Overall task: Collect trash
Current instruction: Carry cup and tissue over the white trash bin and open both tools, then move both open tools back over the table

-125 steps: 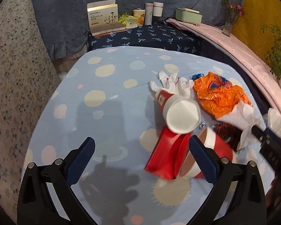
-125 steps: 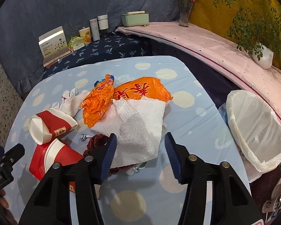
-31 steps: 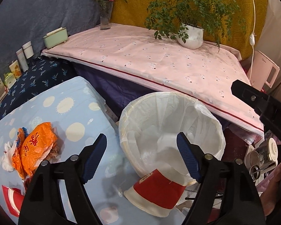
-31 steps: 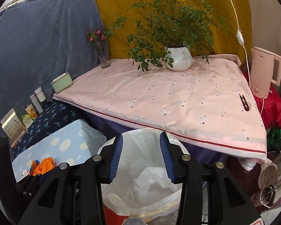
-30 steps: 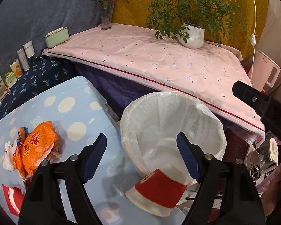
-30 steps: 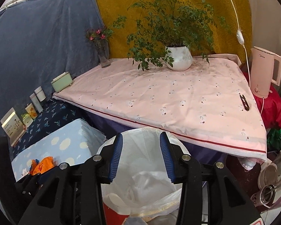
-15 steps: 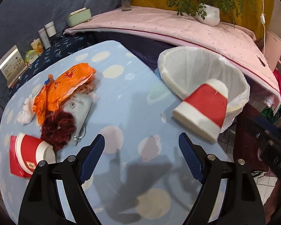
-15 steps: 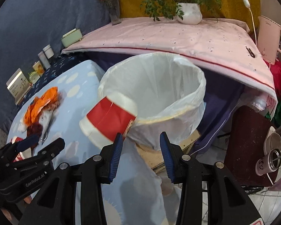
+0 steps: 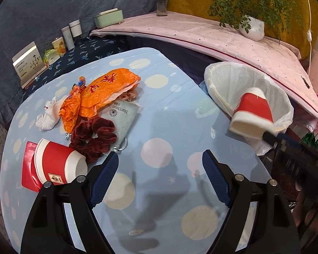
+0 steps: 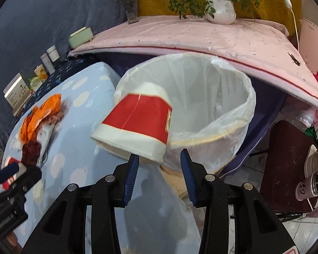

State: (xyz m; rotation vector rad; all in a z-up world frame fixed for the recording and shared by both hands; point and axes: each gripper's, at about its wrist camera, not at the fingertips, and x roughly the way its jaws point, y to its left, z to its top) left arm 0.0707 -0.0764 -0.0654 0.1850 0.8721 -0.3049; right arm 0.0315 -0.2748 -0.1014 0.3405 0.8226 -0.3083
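Your left wrist camera looks steeply down along its fingers onto the spotted blue tablecloth (image 9: 154,114), close above it, with the lined bin (image 9: 222,80) off to the right. Your right wrist camera also tilts down, but sits nearer that bin (image 10: 233,97), looking into its mouth. Both views share the bin, the red paper cup (image 9: 253,114) (image 10: 137,122) before it, the orange bag (image 9: 108,89) (image 10: 40,114) and the pink-covered shelf (image 9: 201,31) (image 10: 201,36).

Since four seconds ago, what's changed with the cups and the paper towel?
The right gripper now carries a red-and-white paper cup at the white-lined bin. The paper towel is gone from the table. The orange plastic wrapper and second red cup remain; left gripper empty.
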